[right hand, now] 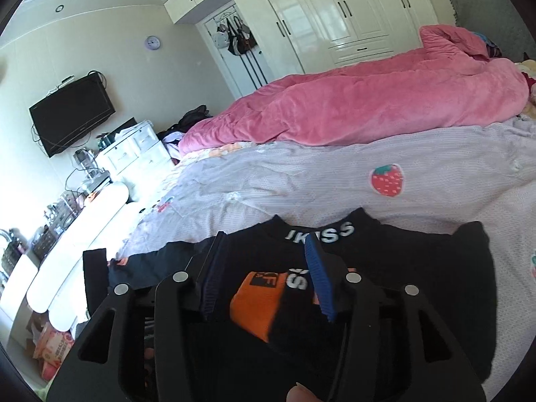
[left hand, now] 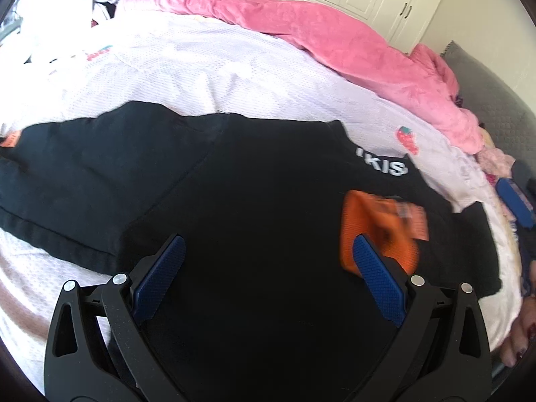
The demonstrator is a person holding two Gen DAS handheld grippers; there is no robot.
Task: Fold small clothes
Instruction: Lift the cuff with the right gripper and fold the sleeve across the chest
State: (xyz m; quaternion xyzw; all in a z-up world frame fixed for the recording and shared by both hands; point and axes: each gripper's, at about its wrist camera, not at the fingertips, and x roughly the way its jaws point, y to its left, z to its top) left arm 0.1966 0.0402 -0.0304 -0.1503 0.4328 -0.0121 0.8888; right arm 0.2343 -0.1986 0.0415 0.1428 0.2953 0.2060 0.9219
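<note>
The left gripper (left hand: 268,251) tilts steeply down over the black top (left hand: 234,184), jaws spread wide and empty. The top lies flat on the lilac strawberry-print sheet (left hand: 217,77), near side of the pink blanket (left hand: 335,40), its lettered collar (left hand: 385,165) toward that blanket and one sleeve stretched leftward. The right gripper (right hand: 264,251) slants shallowly, jaws half parted, gripping nothing, over the orange sleeve cuff (right hand: 258,301).

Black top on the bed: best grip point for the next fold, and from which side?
Probably the long sleeve of the black top, near its cuff: it lies flat, stretched out to the left past the body, on the bedsheet. Come from above with the left gripper, jaws open.
</note>
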